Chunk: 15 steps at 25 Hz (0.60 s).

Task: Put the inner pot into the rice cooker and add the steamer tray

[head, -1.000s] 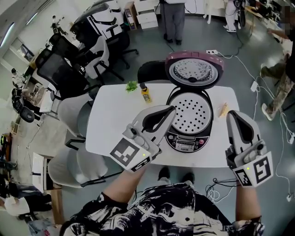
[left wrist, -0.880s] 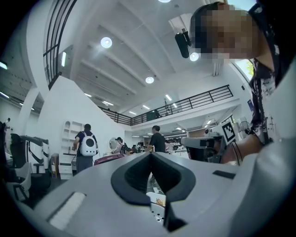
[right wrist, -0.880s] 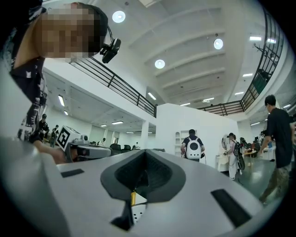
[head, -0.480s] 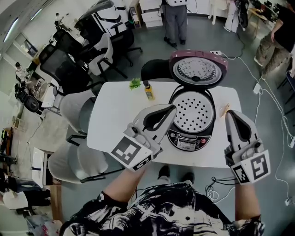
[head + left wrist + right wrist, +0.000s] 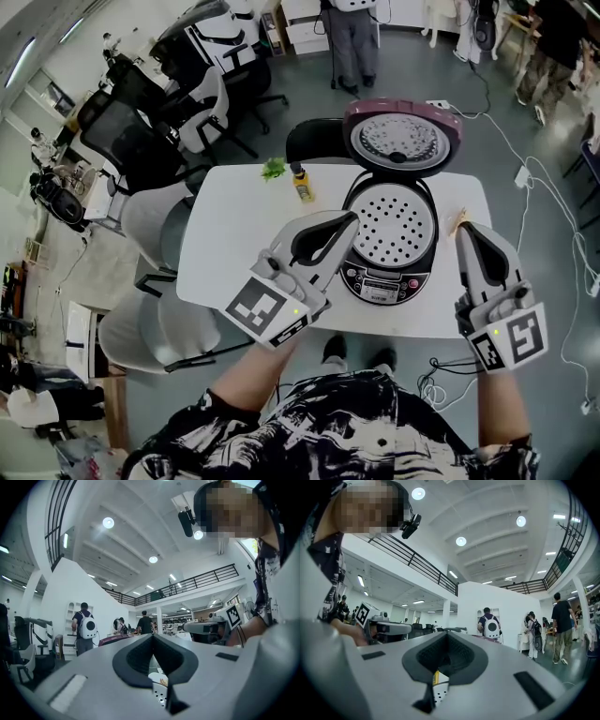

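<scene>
Furniture first: a white table (image 5: 234, 244) fills the middle of the head view, with office chairs (image 5: 202, 122) crowded along its far left side. On the right half of the table stands the rice cooker (image 5: 384, 278), its control panel facing the person and its maroon-rimmed lid (image 5: 401, 139) thrown fully back, the inner face upward. Set into the cooker's mouth is the steamer tray (image 5: 392, 225), a pale round plate full of small holes; it lies level and covers the opening, so the inner pot beneath it cannot be made out. The left gripper (image 5: 352, 221) hovers over the table just left of the cooker, pointing at its near left rim, and its own view shows the two dark pads pressed together at the tip with nothing between them (only a sliver of the perforated tray shows through the gap lower down). The right gripper (image 5: 463, 231) hangs beside the cooker's right side over the table's right edge; its jaws are likewise fully closed and empty. Beyond the left gripper, near the table's far edge, stands a small yellow bottle (image 5: 300, 187) with a dark cap, a green leafy sprig (image 5: 273, 170) just beside it. A small yellowish item (image 5: 457, 221) lies right of the cooker, too small to identify.
</scene>
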### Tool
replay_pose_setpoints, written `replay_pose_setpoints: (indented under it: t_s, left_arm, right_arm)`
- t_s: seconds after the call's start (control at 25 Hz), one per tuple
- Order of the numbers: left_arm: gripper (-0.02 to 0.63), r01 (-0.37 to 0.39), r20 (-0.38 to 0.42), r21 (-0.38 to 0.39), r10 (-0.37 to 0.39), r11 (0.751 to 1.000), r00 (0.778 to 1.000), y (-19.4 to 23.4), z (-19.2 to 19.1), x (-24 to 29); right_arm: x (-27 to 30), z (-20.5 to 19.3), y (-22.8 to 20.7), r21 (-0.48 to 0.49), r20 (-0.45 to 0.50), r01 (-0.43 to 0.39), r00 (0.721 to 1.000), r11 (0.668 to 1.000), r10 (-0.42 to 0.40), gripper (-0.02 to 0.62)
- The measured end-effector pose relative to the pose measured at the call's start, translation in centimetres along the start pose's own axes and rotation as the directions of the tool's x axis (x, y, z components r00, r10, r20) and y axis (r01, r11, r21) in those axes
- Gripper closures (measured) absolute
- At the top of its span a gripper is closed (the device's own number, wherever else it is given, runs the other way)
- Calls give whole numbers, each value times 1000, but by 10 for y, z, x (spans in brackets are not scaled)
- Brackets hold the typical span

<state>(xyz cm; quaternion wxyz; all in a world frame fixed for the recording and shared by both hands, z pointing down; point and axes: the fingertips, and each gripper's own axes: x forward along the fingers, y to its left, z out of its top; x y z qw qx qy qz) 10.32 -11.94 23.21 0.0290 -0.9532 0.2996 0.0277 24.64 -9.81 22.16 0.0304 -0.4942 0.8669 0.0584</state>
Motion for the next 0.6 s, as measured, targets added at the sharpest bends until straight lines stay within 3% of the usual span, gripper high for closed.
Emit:
replay_pose_setpoints:
  t_s: [0.6]
  left_arm:
    - [601,3,2,-7,-3,1000,1000,1,-4,-1]
  right_arm:
    - [4,-3,3,-12,-4,1,1000,1000,-1,597]
